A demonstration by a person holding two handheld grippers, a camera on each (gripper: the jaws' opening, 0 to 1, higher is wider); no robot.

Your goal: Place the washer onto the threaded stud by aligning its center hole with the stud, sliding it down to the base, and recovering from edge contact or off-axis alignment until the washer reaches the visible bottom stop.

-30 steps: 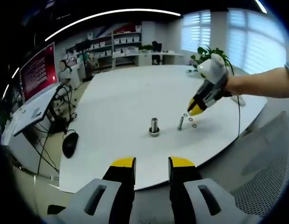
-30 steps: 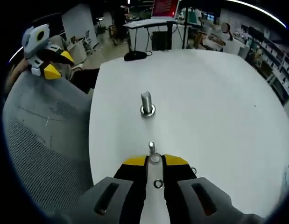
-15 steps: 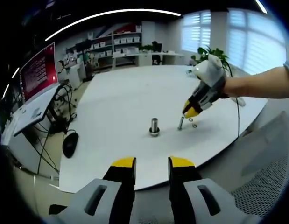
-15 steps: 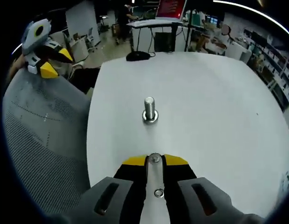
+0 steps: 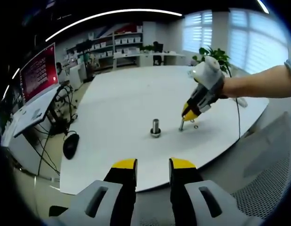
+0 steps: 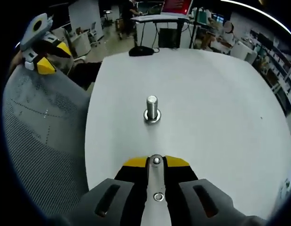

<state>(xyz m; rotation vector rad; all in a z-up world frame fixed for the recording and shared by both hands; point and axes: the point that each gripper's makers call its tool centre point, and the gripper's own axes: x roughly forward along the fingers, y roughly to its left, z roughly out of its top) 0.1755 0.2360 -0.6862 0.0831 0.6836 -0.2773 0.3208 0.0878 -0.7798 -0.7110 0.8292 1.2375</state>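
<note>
Steel washer [image 6: 159, 196] between right claw [image 6: 156, 163] jaws, near stud [image 6: 152, 109].

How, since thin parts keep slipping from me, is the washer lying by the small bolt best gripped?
Take the washer by its outer rim, one jaw on each opposite edge, coming from straight above. It lies flat on the table, so no upright face offers a side pinch. The small bolt stands close by, so probably set the jaws clear of it.

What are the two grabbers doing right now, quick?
Left gripper: open, holding nothing.
Right gripper: open, jaws either side of a small upright silver bolt on the white table.
</note>
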